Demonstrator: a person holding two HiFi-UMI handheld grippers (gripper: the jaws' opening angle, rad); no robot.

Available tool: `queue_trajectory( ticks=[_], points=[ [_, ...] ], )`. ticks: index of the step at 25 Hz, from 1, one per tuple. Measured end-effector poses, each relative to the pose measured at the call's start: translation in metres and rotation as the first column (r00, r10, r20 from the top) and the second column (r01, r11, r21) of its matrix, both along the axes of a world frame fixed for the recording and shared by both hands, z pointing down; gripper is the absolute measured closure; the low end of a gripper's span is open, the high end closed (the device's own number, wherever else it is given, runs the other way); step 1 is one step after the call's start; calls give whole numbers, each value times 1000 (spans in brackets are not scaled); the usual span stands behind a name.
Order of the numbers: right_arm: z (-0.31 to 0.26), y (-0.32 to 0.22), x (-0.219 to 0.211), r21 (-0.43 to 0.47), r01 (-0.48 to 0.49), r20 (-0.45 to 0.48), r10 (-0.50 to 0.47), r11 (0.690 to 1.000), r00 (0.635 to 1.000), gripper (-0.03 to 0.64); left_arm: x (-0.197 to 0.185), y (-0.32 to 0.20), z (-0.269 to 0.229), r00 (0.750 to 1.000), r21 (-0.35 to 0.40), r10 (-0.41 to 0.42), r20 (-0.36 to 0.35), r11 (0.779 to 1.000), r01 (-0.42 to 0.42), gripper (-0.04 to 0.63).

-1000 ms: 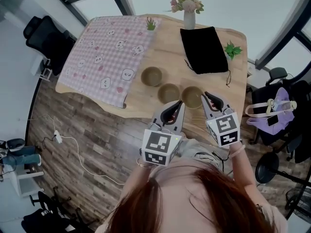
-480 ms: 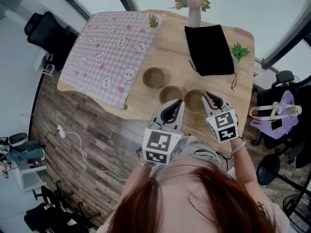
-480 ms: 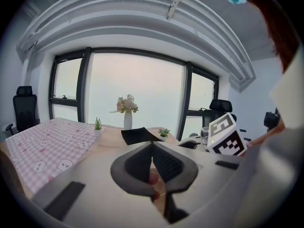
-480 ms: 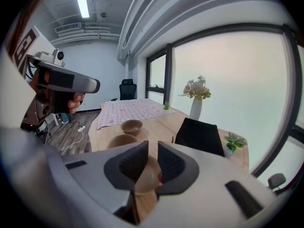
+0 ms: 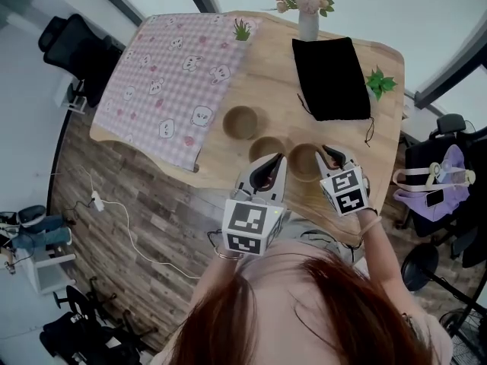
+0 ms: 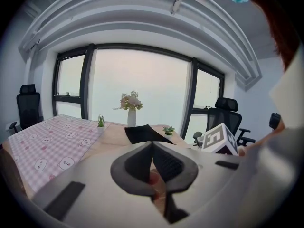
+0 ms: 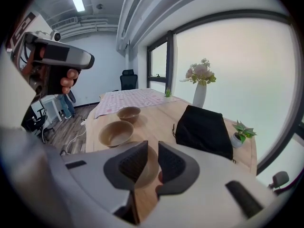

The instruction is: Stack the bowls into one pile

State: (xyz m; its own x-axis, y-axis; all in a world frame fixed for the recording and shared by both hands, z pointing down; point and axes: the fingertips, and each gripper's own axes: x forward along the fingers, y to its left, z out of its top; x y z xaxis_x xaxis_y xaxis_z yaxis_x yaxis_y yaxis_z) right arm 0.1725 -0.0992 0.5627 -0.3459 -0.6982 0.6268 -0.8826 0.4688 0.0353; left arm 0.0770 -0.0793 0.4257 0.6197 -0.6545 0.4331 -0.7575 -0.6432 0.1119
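Three brown bowls stand apart in a slanting row on the wooden table [image 5: 266, 74]: a far bowl [image 5: 240, 122], a middle bowl [image 5: 267, 149] and a near bowl [image 5: 303, 160]. My right gripper [image 5: 332, 157] hovers at the near bowl's right rim. Its jaws stand a narrow gap apart, and the near bowl [image 7: 148, 167] shows through that gap in the right gripper view. The middle bowl [image 7: 116, 133] and far bowl [image 7: 128, 113] lie beyond. My left gripper [image 5: 272, 167] is shut and empty just in front of the middle bowl. The left gripper [image 6: 153, 146] view shows no bowls.
A black pouch [image 5: 331, 78] lies behind the bowls, with a flower vase [image 5: 307, 14] and a small plant [image 5: 379, 82] near the far edge. A pink checked cloth [image 5: 175, 74] covers the table's left part. The front table edge runs just under both grippers.
The right gripper has edged slightly closer to the near bowl. The left gripper has hardly moved, and the bowls stay where they were.
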Motion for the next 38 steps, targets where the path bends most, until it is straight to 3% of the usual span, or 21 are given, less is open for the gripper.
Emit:
queue_trajectory(
  ticks=[20,27,38],
  points=[
    [72,-2,8,-184,-24,-78,9,983,997,551,-16,-20,-4,1000,-10,9,-10,1000,-9,583],
    [78,-7,8,-201,-44,-61,32,979,998,563,-23,-32,-5,999,-27,13,-34,1000,-14,583],
    [75,-3,5,-263,-89,36,102,961,994,592,-34,-50,-10,998,-22,28,-58,999,-30,583]
  ],
)
